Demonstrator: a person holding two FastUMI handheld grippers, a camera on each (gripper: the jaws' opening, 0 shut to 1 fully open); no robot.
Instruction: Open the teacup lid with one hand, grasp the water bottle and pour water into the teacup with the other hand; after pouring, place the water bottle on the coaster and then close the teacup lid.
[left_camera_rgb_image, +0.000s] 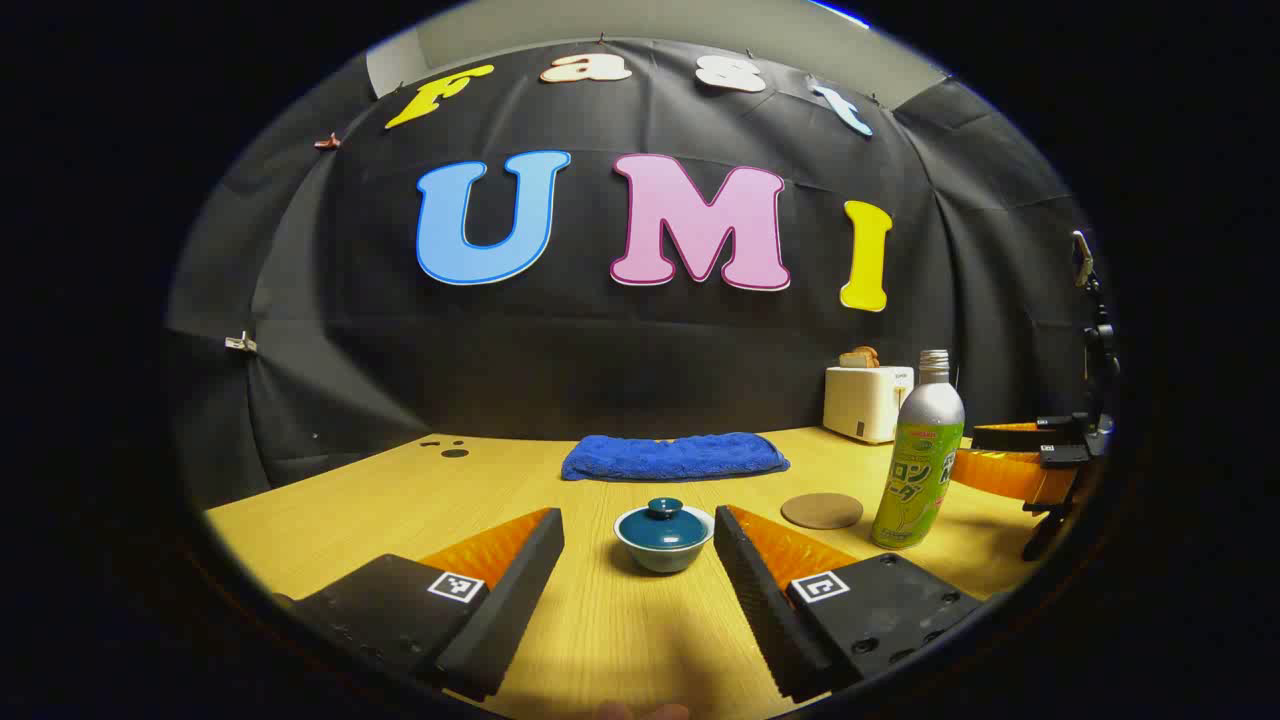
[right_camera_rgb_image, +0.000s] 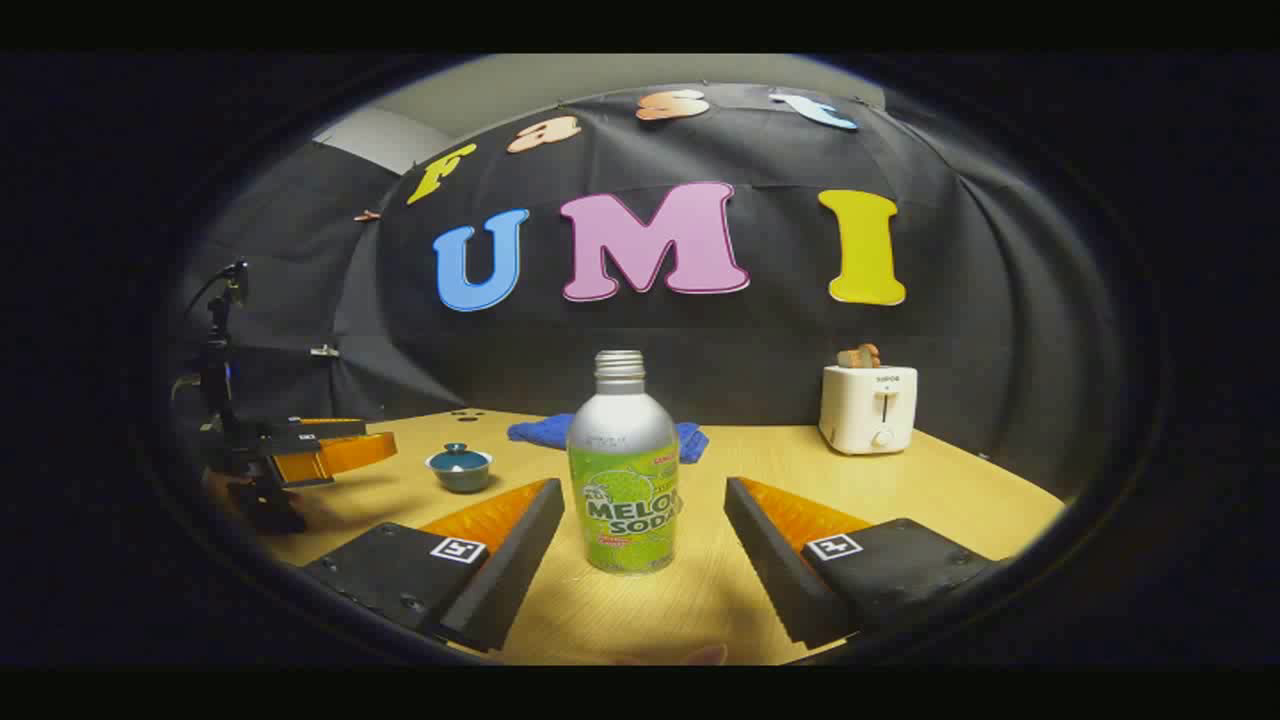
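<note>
Two views are covered in turn. Left gripper view: the left claw (left_camera_rgb_image: 640, 560) is spread, framing the lidded teacup (left_camera_rgb_image: 664, 537) on the tabletop (left_camera_rgb_image: 330, 510); the fragile lid's knob (left_camera_rgb_image: 664, 507) should be pinched. Right gripper view: the right claw (right_camera_rgb_image: 640, 545) is spread around the water bottle (right_camera_rgb_image: 623, 470); its smooth, likely slippery body should be gripped mid-height.

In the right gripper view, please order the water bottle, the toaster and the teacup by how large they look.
1. water bottle, largest, though it stands nearest the camera
2. toaster, farther back
3. teacup, smallest

Nearness inflates the bottle, so true sizes remain unsure.
</note>
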